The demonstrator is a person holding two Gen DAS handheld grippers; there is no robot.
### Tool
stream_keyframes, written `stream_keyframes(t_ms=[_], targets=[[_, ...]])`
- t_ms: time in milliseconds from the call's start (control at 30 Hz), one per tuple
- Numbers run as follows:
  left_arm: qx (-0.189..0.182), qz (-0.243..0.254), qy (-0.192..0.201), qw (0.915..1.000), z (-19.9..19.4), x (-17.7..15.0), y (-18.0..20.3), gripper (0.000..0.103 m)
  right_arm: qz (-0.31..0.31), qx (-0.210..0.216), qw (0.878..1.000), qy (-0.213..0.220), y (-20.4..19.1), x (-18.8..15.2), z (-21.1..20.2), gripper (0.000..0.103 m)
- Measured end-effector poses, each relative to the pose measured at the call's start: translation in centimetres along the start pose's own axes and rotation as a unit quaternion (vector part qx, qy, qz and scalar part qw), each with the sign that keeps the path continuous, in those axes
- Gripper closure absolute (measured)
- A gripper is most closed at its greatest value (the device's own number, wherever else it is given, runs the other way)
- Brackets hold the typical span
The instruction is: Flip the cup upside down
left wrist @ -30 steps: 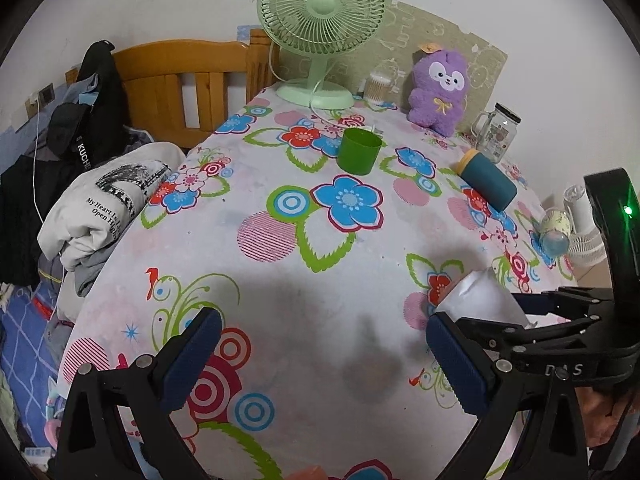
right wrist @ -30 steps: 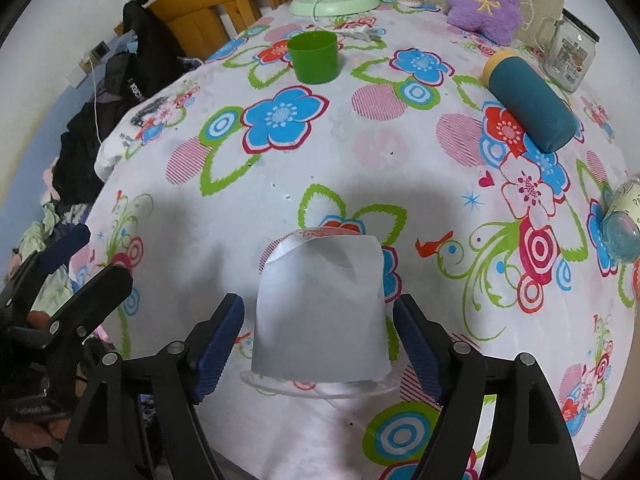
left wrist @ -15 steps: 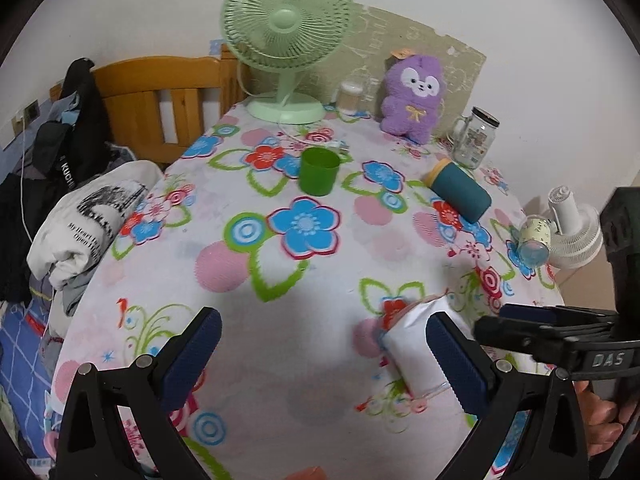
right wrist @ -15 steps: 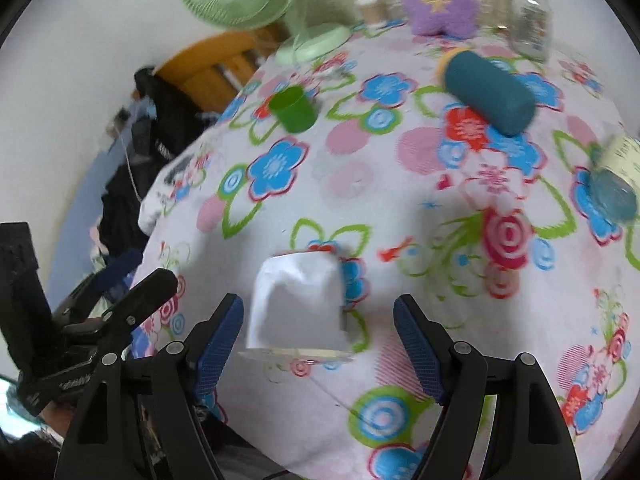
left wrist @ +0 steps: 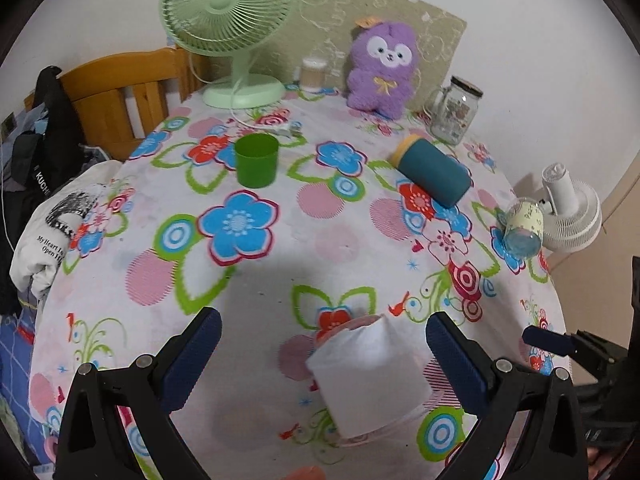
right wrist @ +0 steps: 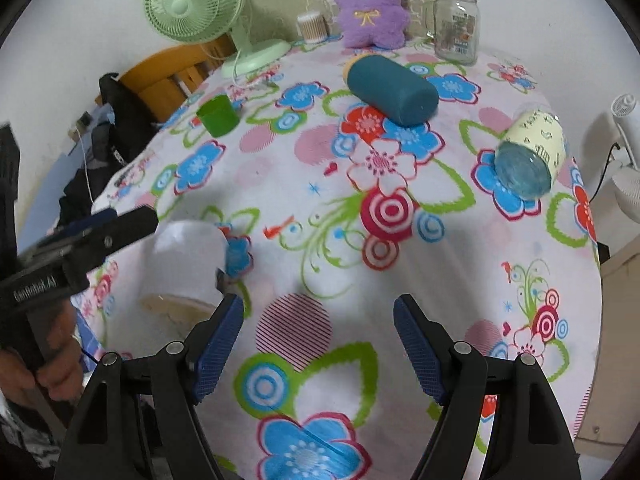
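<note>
Cup [left wrist: 370, 376] upside down betw. open left hand-held gripper [left wrist: 318, 354] fingers, untouched.

A table under a flowered cloth [left wrist: 248, 280] carries everything. At the far edge stand a green fan [left wrist: 230, 20], a small tub [left wrist: 313, 75], a purple plush [left wrist: 380, 68] and a glass jar [left wrist: 454, 110]. A green cup [left wrist: 256, 160] stands upright near the fan's base. A teal bottle [left wrist: 430, 170] lies on its side (yellow cap toward the plush). A clear bottle [left wrist: 523, 227] lies at the right edge. Near the front, a white cup [left wrist: 370, 374] stands mouth down.
</note>
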State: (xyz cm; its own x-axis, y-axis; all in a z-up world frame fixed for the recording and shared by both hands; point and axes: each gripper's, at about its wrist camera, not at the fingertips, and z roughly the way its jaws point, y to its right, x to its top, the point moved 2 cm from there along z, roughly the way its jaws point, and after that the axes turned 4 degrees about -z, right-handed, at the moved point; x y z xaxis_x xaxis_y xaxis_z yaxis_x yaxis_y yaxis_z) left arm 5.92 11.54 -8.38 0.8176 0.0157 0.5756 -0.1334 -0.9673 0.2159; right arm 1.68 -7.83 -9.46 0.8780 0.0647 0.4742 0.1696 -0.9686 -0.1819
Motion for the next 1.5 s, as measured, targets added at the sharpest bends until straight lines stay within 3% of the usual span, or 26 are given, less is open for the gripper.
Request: stream_keyframes(t_ms=[333, 567, 700, 833, 967, 1133, 1500], targets=[[0.025, 0.018, -0.028, 0.9991, 2.6, -0.2, 1.6, 0.0, -0.024, 0.02, 1.0, -0.003, -0.3, -1.9, 1.2, 0.023], [0.045, 0.028, -0.04, 0.9978, 3.5, -0.7, 1.9, 0.0, 0.028, -0.037, 0.999, -0.007, 0.3, -2.5, 1.1, 0.023], [0.05, 0.03, -0.041, 0.9975, 3.6, -0.8, 1.9, 0.0, 0.038, -0.043, 0.998, 0.004, 0.1, -2.5, 0.6, 0.023], [0.057, 0.038, -0.042, 0.9967, 3.8, -1.1, 1.9, 0.01, 0.055, -0.058, 0.997, 0.012, 0.4, -2.4, 0.1, 0.023], [0.048, 0.039, -0.052, 0.9967, 4.0, -1.3, 1.8, 0.015, 0.065, -0.062, 0.996, 0.017, 0.4, -2.3, -0.2, 0.023], [0.023, 0.033, -0.085, 0.9955, 5.0, -1.7, 1.6, 0.029, 0.06, -0.059, 0.996, 0.023, -0.3, -2.1, -0.4, 0.023], [0.021, 0.03, -0.083, 0.9959, 4.4, -1.6, 1.1, 0.037, 0.049, -0.064, 0.996, 0.026, -1.2, -1.9, -0.4, 0.023]])
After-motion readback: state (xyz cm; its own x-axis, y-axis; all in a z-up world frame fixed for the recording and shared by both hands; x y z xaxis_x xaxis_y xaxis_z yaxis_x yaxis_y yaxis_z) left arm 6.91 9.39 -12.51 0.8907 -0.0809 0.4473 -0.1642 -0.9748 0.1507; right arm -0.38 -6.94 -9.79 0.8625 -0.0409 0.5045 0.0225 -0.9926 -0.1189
